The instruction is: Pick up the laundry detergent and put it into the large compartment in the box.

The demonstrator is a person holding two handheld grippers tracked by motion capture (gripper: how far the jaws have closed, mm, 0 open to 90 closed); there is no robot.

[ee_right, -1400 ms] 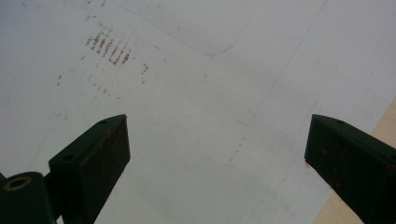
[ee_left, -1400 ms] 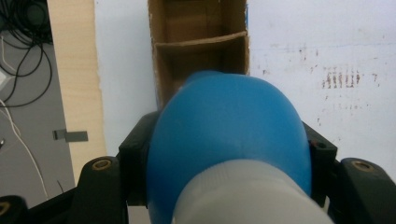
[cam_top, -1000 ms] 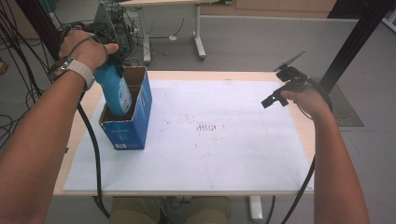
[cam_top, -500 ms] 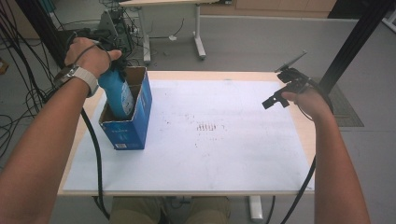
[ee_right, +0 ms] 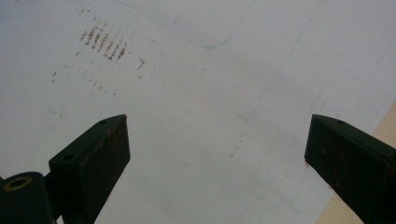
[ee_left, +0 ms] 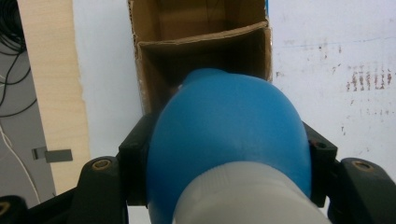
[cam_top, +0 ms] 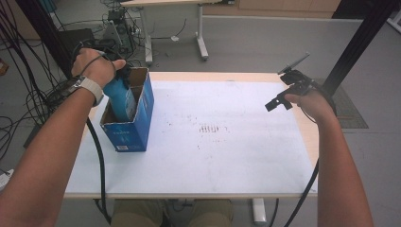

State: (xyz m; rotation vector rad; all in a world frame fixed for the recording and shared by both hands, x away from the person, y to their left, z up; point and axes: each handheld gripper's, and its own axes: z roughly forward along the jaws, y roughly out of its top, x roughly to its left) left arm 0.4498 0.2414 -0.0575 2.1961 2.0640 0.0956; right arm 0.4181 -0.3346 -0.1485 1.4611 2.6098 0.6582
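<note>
The left gripper [ee_left: 219,186], jaws clamped on a blue plastic bottle with a white cap [ee_left: 224,140], holds it partly inside an open blue cardboard box [cam_top: 139,120], while the right gripper [ee_right: 215,158] hangs with jaws apart over the white table sheet [ee_right: 196,93].

Left gripper [ee_left: 224,154]: two black jaws, blocky, each with a brass-coloured screw eyelet near the base. A black cable trails from it toward the near table [cam_top: 189,189] edge.

Right gripper [ee_right: 217,163]: two black wedge-shaped jaws with flat inner faces, flecked with reddish marks; one brass-ringed hole low on one jaw. In the high view its body is black, topped by a grey plate; a black cable runs from it past the table's near edge.

Person: bare forearms, a pale-strapped wristwatch [cam_top: 90,88] on the left wrist, khaki trousers under the table.
</note>
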